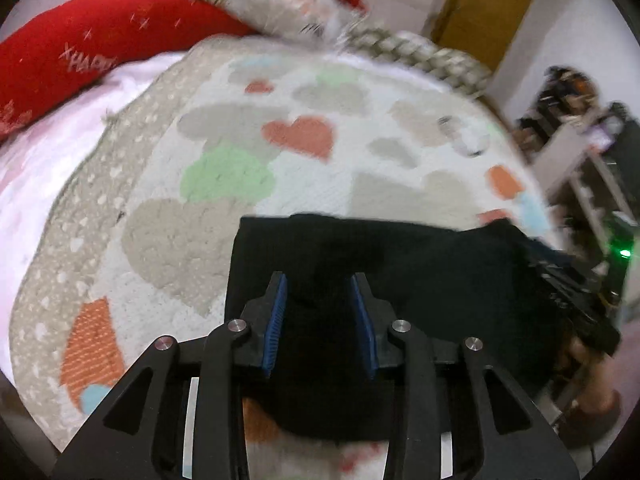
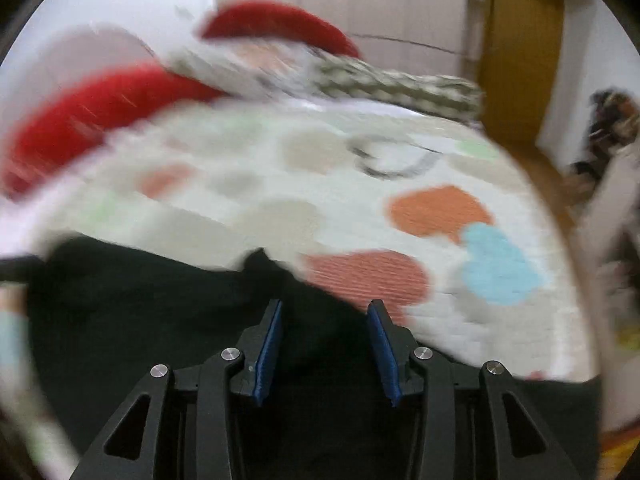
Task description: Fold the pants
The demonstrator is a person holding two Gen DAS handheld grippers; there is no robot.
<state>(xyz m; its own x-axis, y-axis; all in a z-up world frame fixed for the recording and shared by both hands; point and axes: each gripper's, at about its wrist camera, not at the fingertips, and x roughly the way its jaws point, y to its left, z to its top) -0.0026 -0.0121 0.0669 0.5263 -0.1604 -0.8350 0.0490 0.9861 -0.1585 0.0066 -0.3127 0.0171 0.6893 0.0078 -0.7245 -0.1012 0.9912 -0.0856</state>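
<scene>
We see a red pillow (image 1: 80,48) far left w/ white text, "HAPP" legible, rest cut off. Heart blanket (image 1: 240,128) mid. Black pants (image 1: 400,272) lie folded on it, near edge. Left gripper (image 1: 319,284) part open over pants, nothing pinched. Right gripper (image 2: 324,312) same, pads clear of pants (image 2: 160,300); that view is blurred.

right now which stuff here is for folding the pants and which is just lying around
For the job:
- black pants
- left tool, open over the pants
- right tool, open over the pants
- heart blanket they lie on

Lying about:
- red pillow
- checked cloth
- small clear thing, too blurred to name
- shelves
</scene>
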